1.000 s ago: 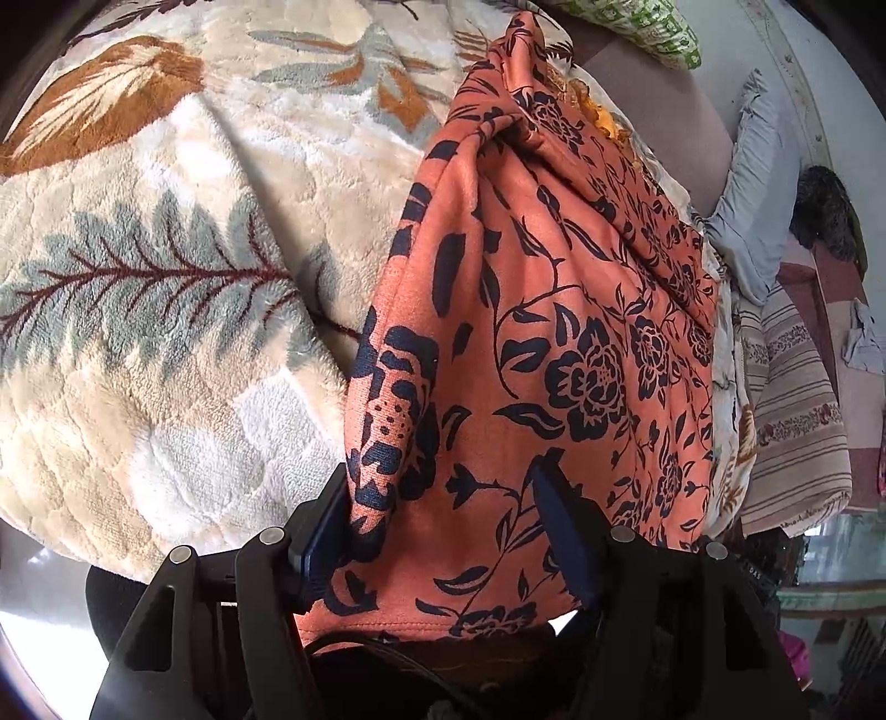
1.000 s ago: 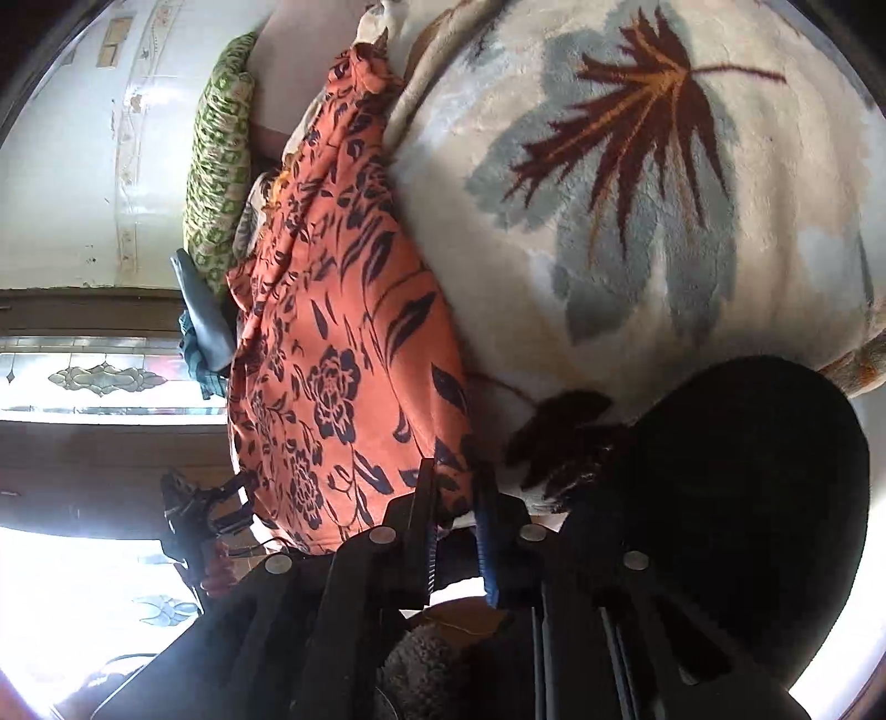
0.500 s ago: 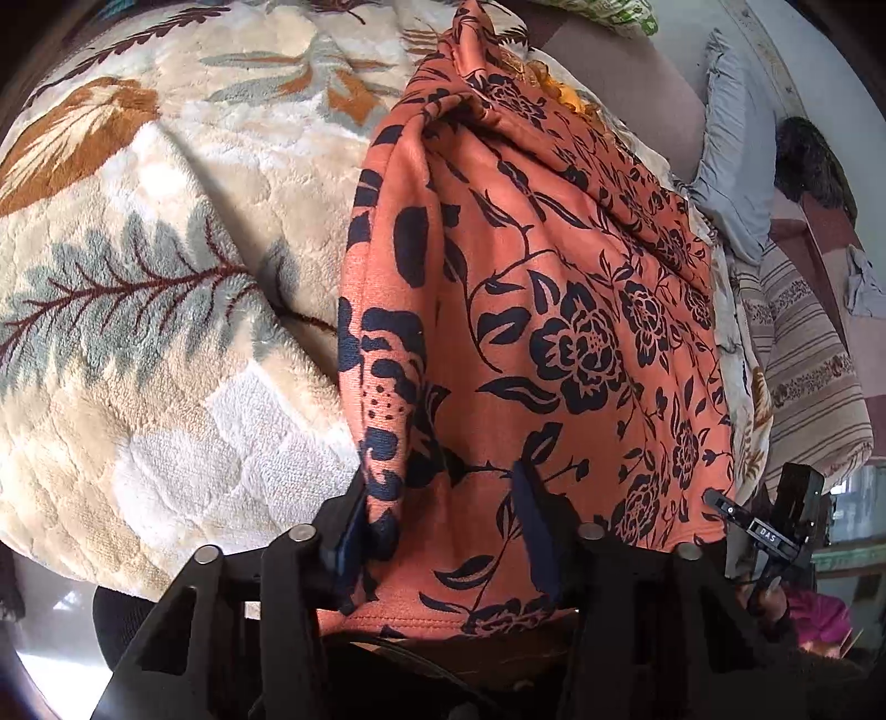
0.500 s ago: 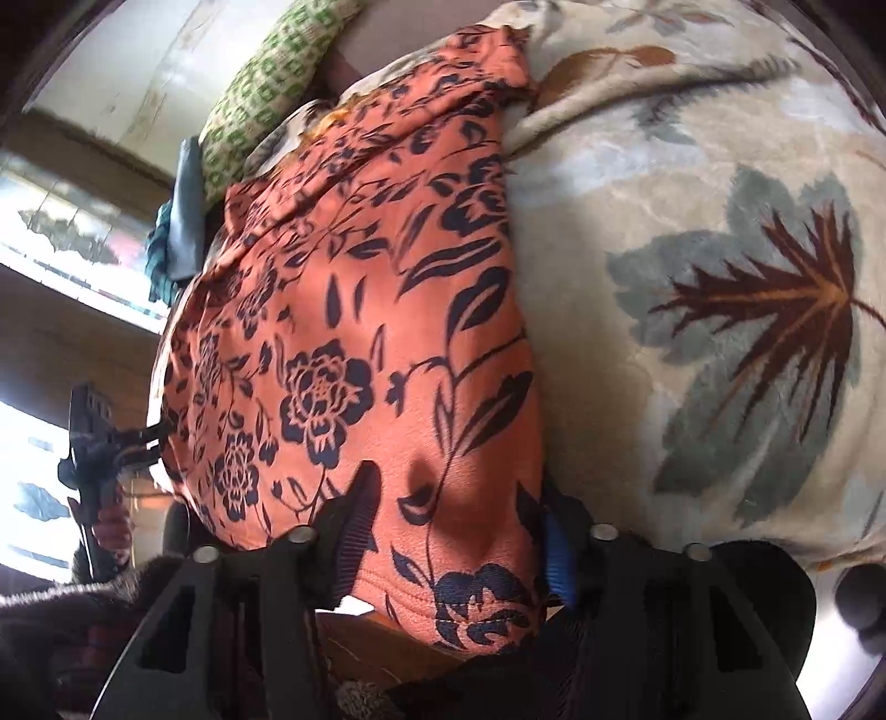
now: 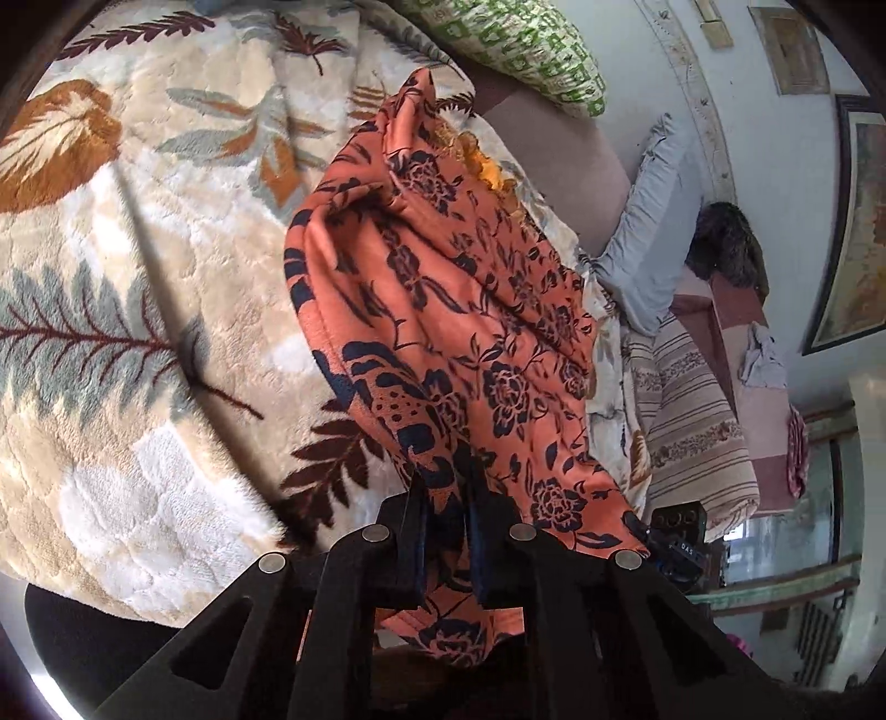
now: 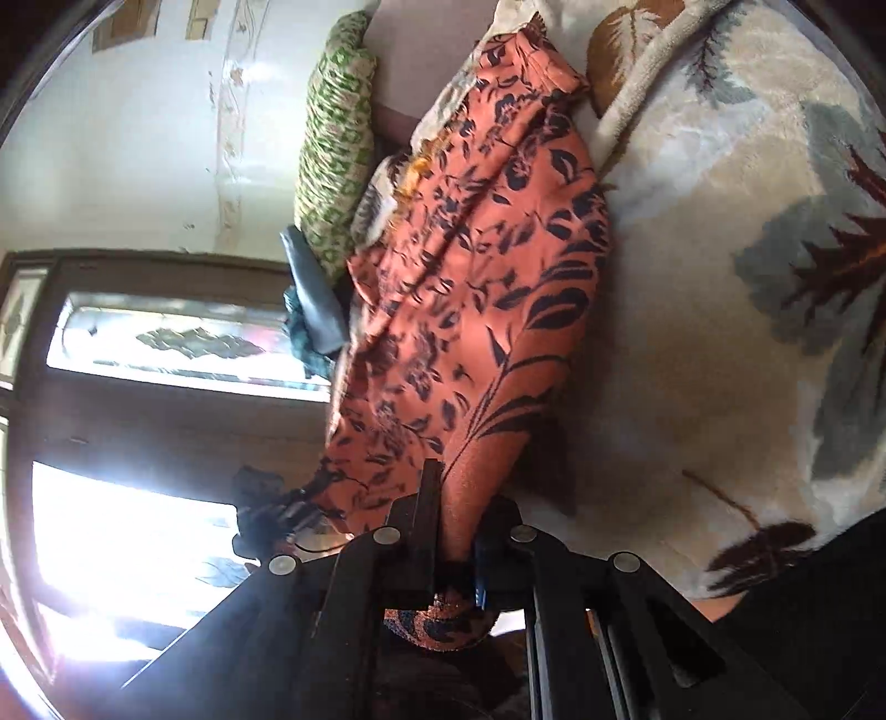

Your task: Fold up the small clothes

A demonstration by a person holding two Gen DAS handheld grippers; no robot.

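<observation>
Nearest: left tongs (image 5: 446,498) closed down to a narrow gap, pinching a bunched near edge of the orange floral garment (image 5: 443,288); a flap of hem hangs below the fingers. Right tongs (image 6: 457,509) likewise nearly closed, clamped on a gathered fold of the same garment (image 6: 476,310). Judgement: both grip the near hem at separate points so the edge can be carried as one line for a fold.

Middle: cloth rises from both grips and runs away over the bed, lifted at the near end, wrinkled and slack between the holds, not spread flat. It lies on the leaf-print fleece blanket (image 5: 138,310), which covers the bed and serves as the folding surface.

Far: the garment's far end rests on the blanket, near the green patterned pillow (image 5: 515,50) and the wall. Judgement: the far end stays down as anchor; fold not yet made. Risk: slack middle may crease unevenly.
</observation>
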